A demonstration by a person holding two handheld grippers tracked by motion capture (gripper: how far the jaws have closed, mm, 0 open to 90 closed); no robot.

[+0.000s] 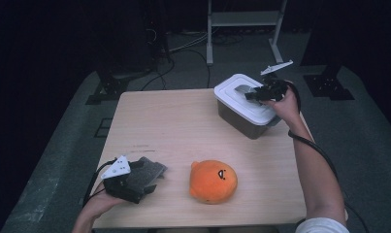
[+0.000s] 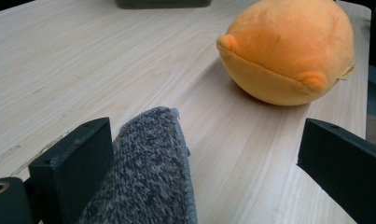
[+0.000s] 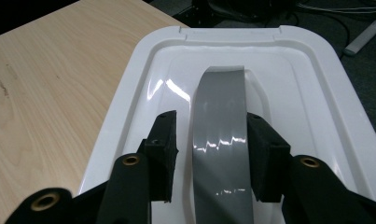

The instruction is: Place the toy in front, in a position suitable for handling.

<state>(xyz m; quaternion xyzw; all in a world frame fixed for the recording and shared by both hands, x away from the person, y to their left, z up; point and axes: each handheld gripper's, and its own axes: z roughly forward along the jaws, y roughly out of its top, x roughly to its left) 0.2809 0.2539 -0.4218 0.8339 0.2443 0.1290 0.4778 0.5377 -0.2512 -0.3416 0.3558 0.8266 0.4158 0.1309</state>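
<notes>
Item one, the white lidded box (image 1: 245,104): we place it at about one o'clock on the worktop (image 1: 173,126), near the far right corner, lid (image 3: 311,88) seated and closed, with a grey arched handle (image 3: 221,135) running along the middle of the lid. Item two, the right hand-held gripper (image 1: 251,95): we bring it down over the lid from the box's right side, its jaws standing either side of the grey handle, the strap lying squarely between them. In the right gripper view one pad looks to be against the strap's edge while a thin gap shows at the other, so we record the grasp as nearly closed but not yet firm. We judge the handle is straddled this way because it is the one part of the lid narrow enough to pinch and lift by. Item three, the left hand-held gripper (image 1: 145,180): at about seven o'clock, near the front left corner, jaws spread wide and released, resting around a grey fleecy cloth (image 2: 148,172) that lies flat beside one jaw without being pinched; we judge it parked there in waiting. Item four, an orange plush toy (image 1: 213,181): at six o'clock, just right of the cloth, untouched, well apart from the box.
</notes>
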